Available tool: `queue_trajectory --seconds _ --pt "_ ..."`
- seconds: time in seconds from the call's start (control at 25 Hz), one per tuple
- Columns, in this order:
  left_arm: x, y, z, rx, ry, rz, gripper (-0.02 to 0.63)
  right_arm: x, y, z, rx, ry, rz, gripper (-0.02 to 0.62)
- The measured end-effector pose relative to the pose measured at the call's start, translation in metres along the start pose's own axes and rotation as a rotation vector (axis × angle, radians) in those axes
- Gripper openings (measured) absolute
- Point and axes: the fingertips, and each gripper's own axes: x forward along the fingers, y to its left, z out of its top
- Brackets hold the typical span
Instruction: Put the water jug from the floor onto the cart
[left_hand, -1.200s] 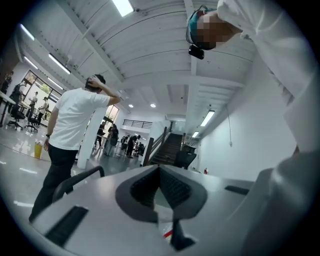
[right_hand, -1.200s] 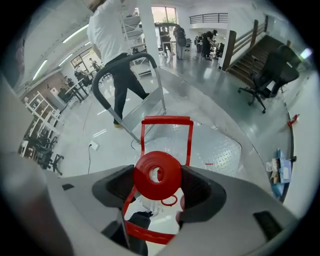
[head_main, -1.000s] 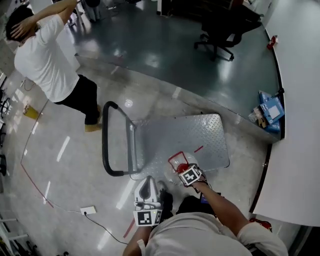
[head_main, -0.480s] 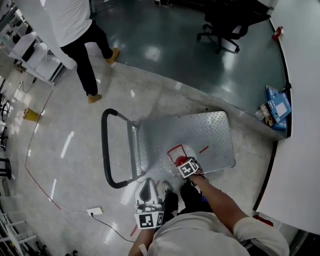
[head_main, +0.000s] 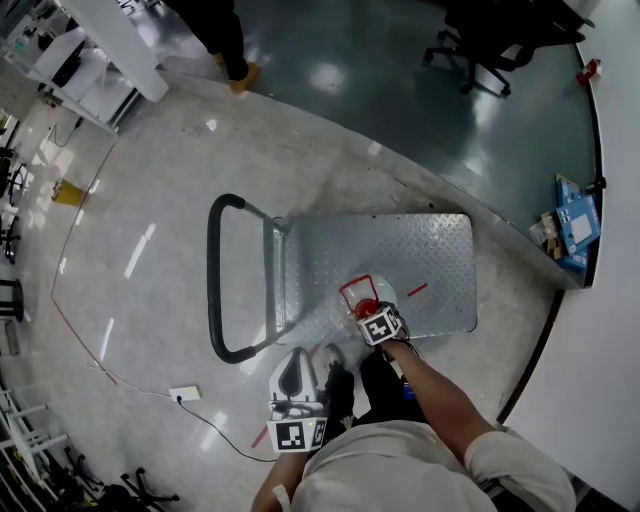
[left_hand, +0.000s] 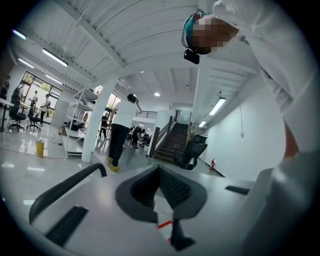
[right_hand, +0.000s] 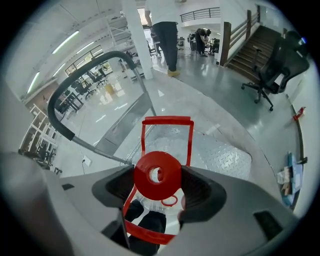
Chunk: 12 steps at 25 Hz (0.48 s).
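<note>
The water jug (head_main: 352, 296) is clear with a red cap (head_main: 366, 307) and a red carry handle (right_hand: 167, 121). In the head view it is over the near edge of the cart's grey checker-plate deck (head_main: 410, 255). I cannot tell whether it rests on the deck. My right gripper (head_main: 370, 314) is shut on the red cap (right_hand: 157, 174), which fills the space between its jaws (right_hand: 157, 184). My left gripper (head_main: 294, 366) is held near my body, away from the jug, its jaws together with nothing between them (left_hand: 160, 176).
The cart's black push handle (head_main: 213, 275) stands at its left end. A white power strip (head_main: 183, 394) with a cable lies on the floor at the left. An office chair (head_main: 495, 40) is far off, boxes (head_main: 575, 225) lie by the curved white counter (head_main: 600, 370), and a person's legs (head_main: 225, 25) show at the top.
My right gripper has carried the jug a little farther in over the cart's deck. The person in the white shirt has walked away towards the top. My left gripper stays near my body.
</note>
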Motion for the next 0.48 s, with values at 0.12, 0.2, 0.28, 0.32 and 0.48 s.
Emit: queue_trajectory --seconds 0.12,0.2,0.28,0.32,0.48 --pt "-0.001 0.003 -0.006 -0.009 0.019 0.014 0.003 0.001 0.0 -0.002 -0.008 0.022 0.002 0.295" --pt "-0.002 0.001 -0.006 -0.006 0.015 0.012 0.003 0.002 0.002 -0.008 -0.015 0.035 0.007 0.295" --pt "-0.001 -0.003 -0.004 -0.006 0.004 0.005 0.003 0.0 0.002 -0.009 -0.005 0.027 0.009 0.295" --pt "-0.001 -0.004 -0.002 -0.006 -0.001 0.001 0.003 -0.003 0.001 -0.009 0.005 0.017 0.009 0.295" --pt "-0.003 -0.012 0.003 -0.003 -0.015 -0.013 0.003 -0.032 0.003 0.008 -0.014 -0.081 -0.015 0.295"
